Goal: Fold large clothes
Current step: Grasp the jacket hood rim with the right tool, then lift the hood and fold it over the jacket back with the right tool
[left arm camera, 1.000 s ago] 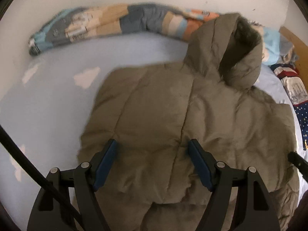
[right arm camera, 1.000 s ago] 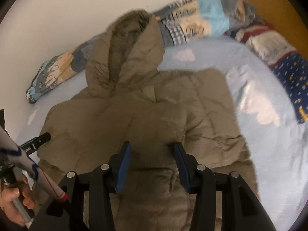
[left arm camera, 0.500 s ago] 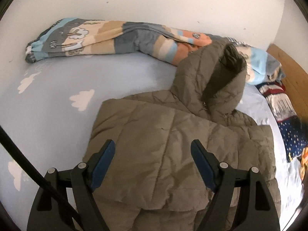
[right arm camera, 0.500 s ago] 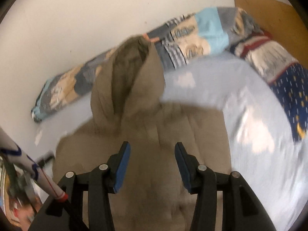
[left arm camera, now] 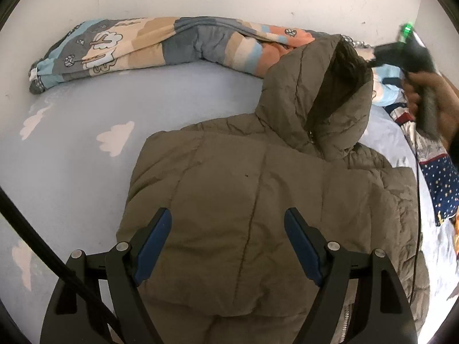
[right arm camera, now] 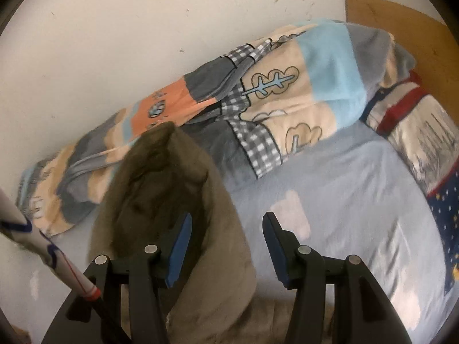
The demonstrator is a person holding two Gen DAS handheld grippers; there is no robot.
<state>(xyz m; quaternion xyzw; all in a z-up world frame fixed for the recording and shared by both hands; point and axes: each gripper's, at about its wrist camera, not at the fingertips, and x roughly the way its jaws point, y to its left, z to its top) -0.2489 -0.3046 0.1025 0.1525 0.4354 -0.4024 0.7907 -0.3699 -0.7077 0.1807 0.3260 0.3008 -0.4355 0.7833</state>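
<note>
Olive-brown quilted hooded jacket (left arm camera: 258, 206) spread flat on pale blue bed sheet (left arm camera: 71, 149), hood (right arm camera: 160, 183) toward patchwork blanket (left arm camera: 149, 48) by wall | left hand-held gripper (left arm camera: 228, 246) released, poised above jacket body, nothing grasped | right hand-held gripper (right arm camera: 226, 249) released, jaws just been opening, hood edge beside its left finger, nothing between

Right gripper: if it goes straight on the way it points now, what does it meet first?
Probably the light blue bedsheet. The right gripper stands open, and the jacket's hood lies just left of that line; depth is unclear.
</note>
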